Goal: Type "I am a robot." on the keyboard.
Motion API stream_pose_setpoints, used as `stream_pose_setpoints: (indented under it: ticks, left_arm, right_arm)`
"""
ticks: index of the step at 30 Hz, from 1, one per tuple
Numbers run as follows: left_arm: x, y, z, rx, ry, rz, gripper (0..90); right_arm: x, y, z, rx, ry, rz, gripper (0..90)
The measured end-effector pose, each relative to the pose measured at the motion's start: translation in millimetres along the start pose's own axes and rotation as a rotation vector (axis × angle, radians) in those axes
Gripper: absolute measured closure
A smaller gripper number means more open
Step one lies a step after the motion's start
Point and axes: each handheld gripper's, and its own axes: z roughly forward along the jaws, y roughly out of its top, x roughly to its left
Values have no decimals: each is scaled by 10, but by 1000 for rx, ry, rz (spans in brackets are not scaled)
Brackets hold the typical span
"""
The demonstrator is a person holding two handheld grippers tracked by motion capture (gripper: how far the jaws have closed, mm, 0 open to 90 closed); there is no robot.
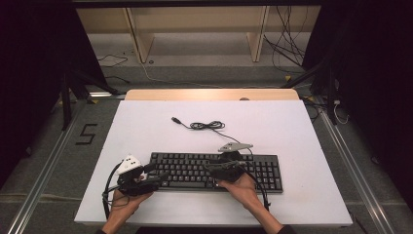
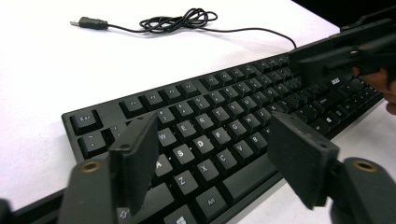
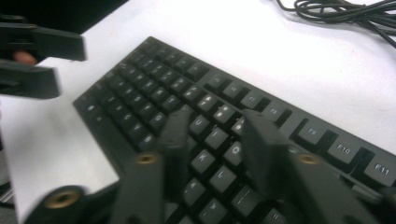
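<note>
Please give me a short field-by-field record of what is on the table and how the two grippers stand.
surface: white table
main item: black keyboard, lying flat
cable: keyboard cable, loosely coiled behind the keyboard, USB plug free on the table
left gripper: jaws apart over the keyboard's left letter keys, nothing between them
right gripper: jaws apart over the keys right of centre, gripping nothing

L gripper [image 1: 155, 171] agape, R gripper [image 1: 214, 165] parted
</note>
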Motion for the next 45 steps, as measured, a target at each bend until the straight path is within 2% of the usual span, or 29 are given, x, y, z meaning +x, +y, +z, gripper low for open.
stream_pose_setpoints:
  ticks: [2, 6, 15, 21, 26, 32, 38, 45]
  left_arm:
    - [-5, 18, 31, 1, 6, -3, 394]
    - [-16, 62, 92, 14, -9, 5, 503]
    - [-67, 133, 292, 70, -32, 63, 777]
    - [-65, 175, 408, 91, -50, 72, 882]
    - [-98, 222, 515, 121, -65, 84, 889]
    - [-94, 228, 657, 159, -67, 70, 889]
    - [-80, 243, 744, 183, -62, 65, 889]
    - [-63, 223, 800, 211, -56, 77, 889]
  right_arm:
    - [12, -16, -41, -7, 16, -4, 536]
    - [43, -44, -115, -18, 30, -17, 469]
    - [62, -130, -229, -32, 46, -22, 425]
    - [92, -168, -269, -51, 59, -37, 403]
    - [127, -197, -315, -66, 56, -59, 388]
    - [130, -225, -359, -76, 52, -63, 378]
    - [136, -239, -365, -75, 50, -65, 374]
    - [151, -239, -365, -77, 52, -71, 365]
